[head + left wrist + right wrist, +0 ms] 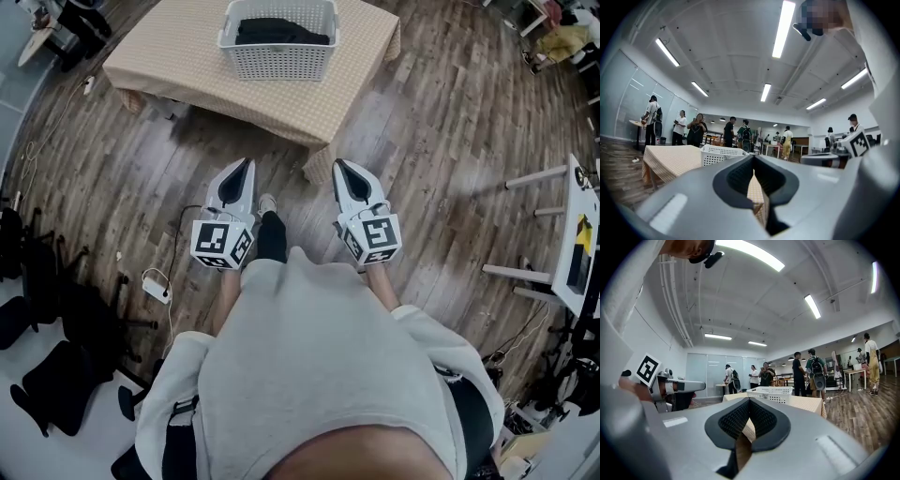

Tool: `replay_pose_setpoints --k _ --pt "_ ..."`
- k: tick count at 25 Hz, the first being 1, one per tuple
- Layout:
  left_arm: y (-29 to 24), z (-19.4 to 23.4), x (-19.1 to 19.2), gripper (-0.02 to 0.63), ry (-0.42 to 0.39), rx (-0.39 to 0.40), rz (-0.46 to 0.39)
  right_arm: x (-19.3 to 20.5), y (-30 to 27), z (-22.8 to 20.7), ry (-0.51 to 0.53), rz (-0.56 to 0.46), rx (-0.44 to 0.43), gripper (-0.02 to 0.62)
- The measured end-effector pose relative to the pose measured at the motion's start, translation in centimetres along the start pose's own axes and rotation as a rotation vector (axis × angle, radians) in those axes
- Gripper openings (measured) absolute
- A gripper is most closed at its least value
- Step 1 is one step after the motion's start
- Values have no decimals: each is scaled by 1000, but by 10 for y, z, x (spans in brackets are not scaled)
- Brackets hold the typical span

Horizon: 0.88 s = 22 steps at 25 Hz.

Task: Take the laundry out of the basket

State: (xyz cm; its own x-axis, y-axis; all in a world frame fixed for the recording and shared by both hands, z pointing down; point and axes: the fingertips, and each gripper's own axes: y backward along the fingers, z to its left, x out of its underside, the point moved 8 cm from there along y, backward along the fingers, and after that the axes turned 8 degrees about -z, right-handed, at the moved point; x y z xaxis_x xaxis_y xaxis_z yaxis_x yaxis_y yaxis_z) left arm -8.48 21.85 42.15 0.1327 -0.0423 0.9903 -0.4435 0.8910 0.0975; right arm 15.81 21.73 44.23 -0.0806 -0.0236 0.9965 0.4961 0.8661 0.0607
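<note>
Ahead: your table (178, 66) stands on the wood floor (450, 141).
Basket (279, 62): white, on the table's far half.
Laundry (281, 31): dark, lying inside the basket.
Left gripper (246, 167): you hold it low, well short of the table, jaws closed tip to tip, nothing between them.
Right gripper (339, 167): level with the left one, jaws likewise pressed together, empty.

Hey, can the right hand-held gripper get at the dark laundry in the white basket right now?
Probably not yet: the right hand-held gripper hangs shut over the floor, short of the table, and the basket holding the laundry sits farther across it. Nothing blocks the way; stepping closer should do.
</note>
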Motion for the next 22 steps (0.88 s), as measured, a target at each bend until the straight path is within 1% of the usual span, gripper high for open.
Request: replay_pose_setpoints --k 4,9,17,22 --pt "-35 36 4 11 15 15 12 6 -46 -8 0 18 17 -2" --pt "-88 96 0 11 32 30 21 5 -122 -14 1 27 31 0" --pt "-179 192 -21 11 30 92 -4 -8 -247 -22 26 9 60 -2" --pt "-217 231 -24 11 48 138 -8 -11 -295 -23 41 12 95 0"
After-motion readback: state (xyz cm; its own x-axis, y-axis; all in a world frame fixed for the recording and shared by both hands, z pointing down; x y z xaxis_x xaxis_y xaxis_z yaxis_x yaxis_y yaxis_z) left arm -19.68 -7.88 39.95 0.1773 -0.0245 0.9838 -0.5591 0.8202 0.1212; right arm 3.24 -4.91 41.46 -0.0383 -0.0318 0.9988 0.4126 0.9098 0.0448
